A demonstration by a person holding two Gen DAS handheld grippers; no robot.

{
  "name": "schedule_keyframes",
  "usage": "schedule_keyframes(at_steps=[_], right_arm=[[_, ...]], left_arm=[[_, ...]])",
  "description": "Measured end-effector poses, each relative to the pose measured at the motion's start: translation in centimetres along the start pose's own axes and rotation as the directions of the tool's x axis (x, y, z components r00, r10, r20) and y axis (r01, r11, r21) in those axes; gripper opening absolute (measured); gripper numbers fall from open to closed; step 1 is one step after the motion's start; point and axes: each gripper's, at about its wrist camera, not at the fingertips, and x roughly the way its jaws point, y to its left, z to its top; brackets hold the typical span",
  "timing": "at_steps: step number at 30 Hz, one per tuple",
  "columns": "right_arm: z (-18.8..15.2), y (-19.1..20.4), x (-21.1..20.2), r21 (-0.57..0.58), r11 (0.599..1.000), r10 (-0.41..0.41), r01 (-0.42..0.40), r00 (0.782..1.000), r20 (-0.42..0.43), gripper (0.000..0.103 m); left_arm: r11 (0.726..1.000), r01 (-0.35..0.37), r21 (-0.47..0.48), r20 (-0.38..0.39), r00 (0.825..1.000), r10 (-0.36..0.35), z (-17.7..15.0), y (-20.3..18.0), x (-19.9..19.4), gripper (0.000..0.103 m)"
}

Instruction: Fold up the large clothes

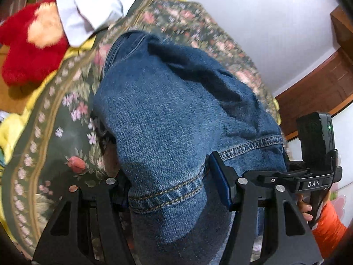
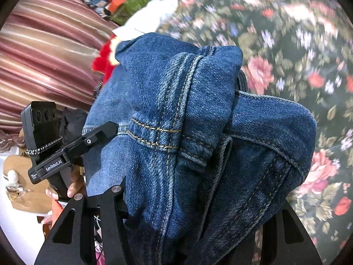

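Together, we hold a pair of jeans (image 1: 167, 119) up off the floral bedspread (image 1: 55, 114), one gripper at each side of a bunched edge. Left gripper (image 1: 169, 190): its fingers close on a hemmed, double-stitched edge of the denim, which fills the gap between them. Right gripper (image 2: 187, 209): its fingertips are buried under thick folds, so we judge it clamped on the jeans from the way the cloth drapes over it, though the contact itself is hidden. Each view also shows the other gripper just beside, so the two holds sit close together on the same edge. We judge this placement as a carrying hold: taking one edge at two points lets the rest of the cloth hang or trail onto the bedspread, ready to be spread flat before any fold. The jeans remain crumpled, with seams twisted over one another; no clean fold is visible yet. Beyond them lie a white garment (image 1: 92, 11) and a red plush (image 1: 28, 50), well apart.
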Motion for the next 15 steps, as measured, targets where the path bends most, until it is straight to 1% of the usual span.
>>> schedule_keyframes(at_steps=[3, 4, 6, 9, 12, 13, 15], right_arm=[[-0.1, -1.8, 2.6, 0.029, 0.999, -0.028, 0.028, 0.999, -0.033, 0.054], [-0.1, -2.3, 3.5, 0.024, 0.998, -0.049, 0.05, 0.998, -0.045, 0.054], [-0.2, -2.8, 4.3, 0.017, 0.998, -0.06, 0.061, 0.997, -0.042, 0.056], [-0.1, -3.0, 4.2, 0.024, 0.998, -0.06, 0.061, 0.997, -0.049, 0.059], [-0.1, -2.7, 3.1, 0.017, 0.996, -0.084, 0.085, 0.995, -0.055, 0.062], [-0.2, -2.3, 2.5, 0.011, 0.995, -0.095, 0.096, 0.994, -0.055, 0.062], [-0.6, -1.9, 1.4, -0.009, 0.994, -0.112, 0.111, 0.993, -0.048, 0.062]], left_arm=[[0.999, -0.046, 0.015, -0.03, 0.998, 0.047, -0.9, 0.7, 2.4, 0.062], [0.998, -0.057, 0.024, -0.023, 0.998, 0.058, -0.9, 1.2, 3.0, 0.063], [0.995, -0.081, 0.052, 0.003, 0.997, 0.081, -1.2, 1.1, 3.1, 0.065], [0.993, -0.107, 0.047, -0.004, 0.994, 0.108, -1.2, 0.9, 2.9, 0.065], [0.976, -0.197, 0.094, 0.023, 0.98, 0.196, -1.6, -0.4, 1.7, 0.065], [0.961, -0.249, 0.124, 0.052, 0.968, 0.244, -1.8, -1.0, 1.0, 0.065], [0.941, -0.294, 0.17, 0.097, 0.955, 0.281, -2.1, -1.5, 0.0, 0.065]])
